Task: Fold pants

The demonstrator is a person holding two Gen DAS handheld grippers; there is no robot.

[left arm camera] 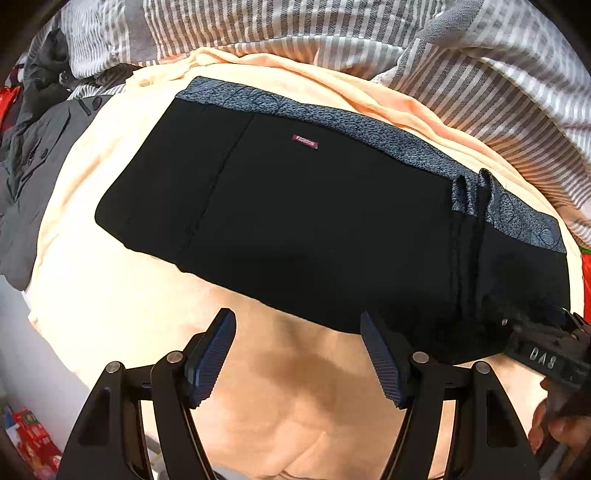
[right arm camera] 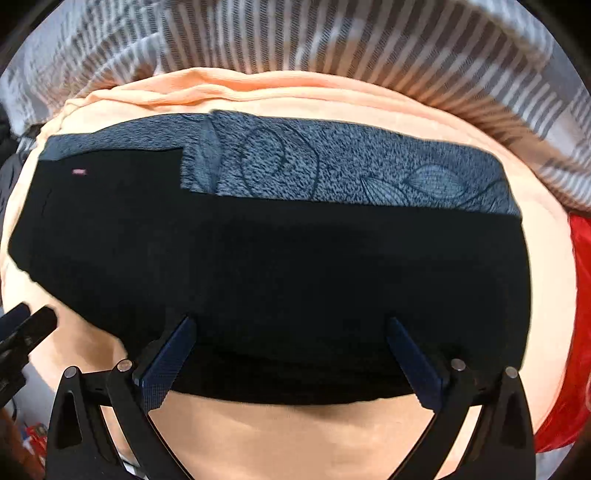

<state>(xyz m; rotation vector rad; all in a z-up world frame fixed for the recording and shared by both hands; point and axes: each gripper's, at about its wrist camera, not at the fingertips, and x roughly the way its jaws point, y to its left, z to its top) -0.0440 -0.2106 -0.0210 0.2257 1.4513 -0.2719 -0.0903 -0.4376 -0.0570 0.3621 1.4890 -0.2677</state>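
Observation:
Black pants (left arm camera: pixel 314 229) lie folded lengthwise on a peach sheet (left arm camera: pixel 110 295), with a small maroon label (left arm camera: pixel 305 141) and a blue-grey patterned band (left arm camera: pixel 332 118) along the far edge. They also fill the right wrist view (right arm camera: pixel 277 277). My left gripper (left arm camera: pixel 297 325) is open and empty, just short of the pants' near edge. My right gripper (right arm camera: pixel 291 328) is open, its fingertips over the near edge of the pants, nothing held. The right gripper also shows at the right edge of the left wrist view (left arm camera: pixel 546 347), and the left gripper at the left edge of the right wrist view (right arm camera: pixel 29 321).
A grey-and-white striped blanket (left arm camera: pixel 332 33) is bunched behind the sheet. Dark grey clothes (left arm camera: pixel 40 155) are piled at the left. Red fabric (right arm camera: pixel 576 332) lies at the right. Red boxes (left arm camera: pixel 33 439) sit on the floor at the lower left.

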